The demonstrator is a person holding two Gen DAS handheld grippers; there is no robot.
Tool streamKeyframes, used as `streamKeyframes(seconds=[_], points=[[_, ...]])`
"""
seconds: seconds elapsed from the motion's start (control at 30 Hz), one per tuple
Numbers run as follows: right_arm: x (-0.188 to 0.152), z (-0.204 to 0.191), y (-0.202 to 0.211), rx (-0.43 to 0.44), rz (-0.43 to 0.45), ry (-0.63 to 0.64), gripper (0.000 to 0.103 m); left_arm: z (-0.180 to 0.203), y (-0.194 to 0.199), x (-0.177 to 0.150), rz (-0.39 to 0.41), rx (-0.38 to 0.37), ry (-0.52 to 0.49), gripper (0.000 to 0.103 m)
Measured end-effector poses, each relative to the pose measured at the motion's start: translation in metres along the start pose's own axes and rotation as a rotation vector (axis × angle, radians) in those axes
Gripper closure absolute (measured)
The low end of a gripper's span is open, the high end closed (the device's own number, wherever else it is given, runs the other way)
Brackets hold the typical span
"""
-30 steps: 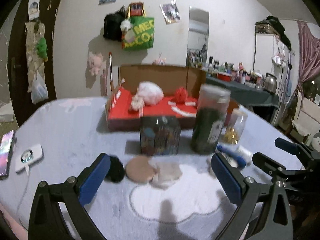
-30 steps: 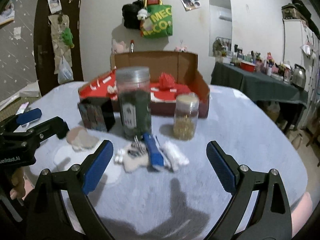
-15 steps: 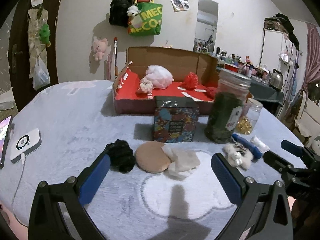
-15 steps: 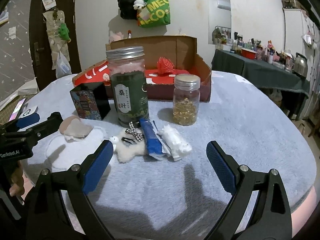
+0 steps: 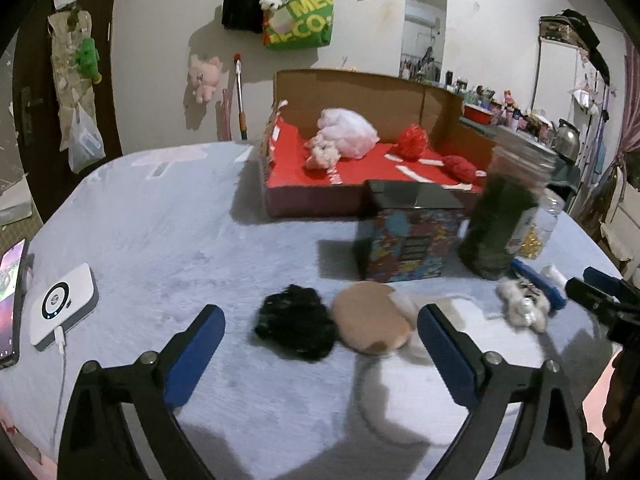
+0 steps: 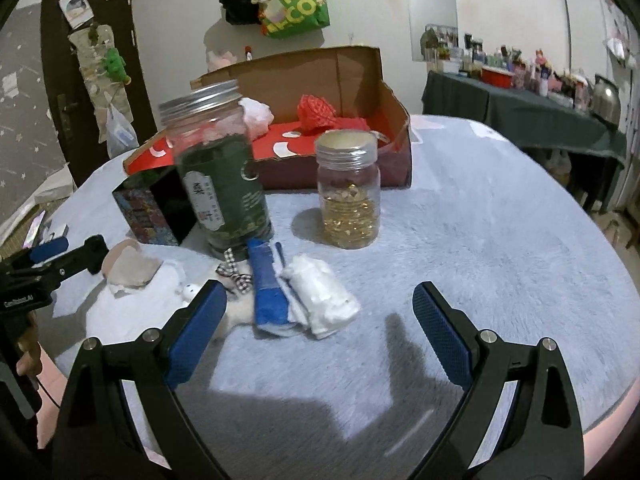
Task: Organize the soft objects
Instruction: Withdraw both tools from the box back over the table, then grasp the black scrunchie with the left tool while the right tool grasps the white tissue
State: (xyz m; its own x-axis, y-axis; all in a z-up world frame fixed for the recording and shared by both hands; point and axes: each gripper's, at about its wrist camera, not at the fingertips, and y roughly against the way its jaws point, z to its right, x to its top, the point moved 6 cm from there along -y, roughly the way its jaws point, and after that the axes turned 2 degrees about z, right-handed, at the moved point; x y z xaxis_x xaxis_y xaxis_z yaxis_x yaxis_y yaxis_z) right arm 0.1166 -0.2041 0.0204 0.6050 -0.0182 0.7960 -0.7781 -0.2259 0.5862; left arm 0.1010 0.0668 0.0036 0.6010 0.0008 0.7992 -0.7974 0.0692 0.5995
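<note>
Black fluff (image 5: pixel 296 326) sits lower centre of the left view, just ahead of our left gripper (image 5: pixel 320 344), touching the tan puff (image 5: pixel 370 320) on its right. Left jaws are spread wide, holding nothing. We judge the fluff very light, squashy, no stiffness; pinch it across the middle and it should compress without slipping. The puff looks flat and soft, lying low on the blanket (image 5: pixel 160 240), so a pad would have to dig under an edge; harder to take.

Right view: right gripper (image 6: pixel 320 320) is also wide open and empty. Blue roll (image 6: pixel 268 292) and white roll (image 6: pixel 324 294) lie lower centre, touching side by side, with a small plush (image 6: pixel 236 304) at the left pad. All look light and yielding; grab each roll across its short width. Risk: taking both rolls at once, since they touch.

Green jar (image 6: pixel 220 176) and gold jar (image 6: pixel 348 192) stand just behind, rigid, easy to knock.

Box (image 5: pixel 280 196), red-lined, upper centre of the left view, already holds a pink bundle (image 5: pixel 348 136) and red bits; probably the drop spot.
</note>
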Motion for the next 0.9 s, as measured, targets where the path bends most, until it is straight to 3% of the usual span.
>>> streamKeyframes(seconds=[0.2,0.33,0.43,0.5,0.57,0.9], points=[[0.005,0.015,-0.012,0.025,-0.037,-0.058,0.011,-0.019,-0.012,0.002,-0.055,0.0,0.018,0.012],[0.003,0.021,-0.022,0.044,-0.086,-0.09,0.036,-0.026,-0.021,0.0,-0.098,-0.014,0.023,0.026],[0.0,0.025,-0.028,0.082,-0.121,-0.123,0.053,-0.028,-0.031,-0.005,-0.149,-0.058,0.044,0.047],[0.001,0.024,-0.028,0.11,-0.126,-0.122,0.073,-0.028,-0.03,-0.004,-0.143,-0.088,0.055,0.068],[0.0,0.021,-0.027,0.164,-0.141,-0.131,0.083,-0.026,-0.028,-0.004,-0.147,-0.103,0.059,0.071],[0.014,-0.001,-0.004,0.178,-0.06,-0.041,0.088,-0.004,-0.003,0.017,-0.069,-0.166,0.066,0.074]])
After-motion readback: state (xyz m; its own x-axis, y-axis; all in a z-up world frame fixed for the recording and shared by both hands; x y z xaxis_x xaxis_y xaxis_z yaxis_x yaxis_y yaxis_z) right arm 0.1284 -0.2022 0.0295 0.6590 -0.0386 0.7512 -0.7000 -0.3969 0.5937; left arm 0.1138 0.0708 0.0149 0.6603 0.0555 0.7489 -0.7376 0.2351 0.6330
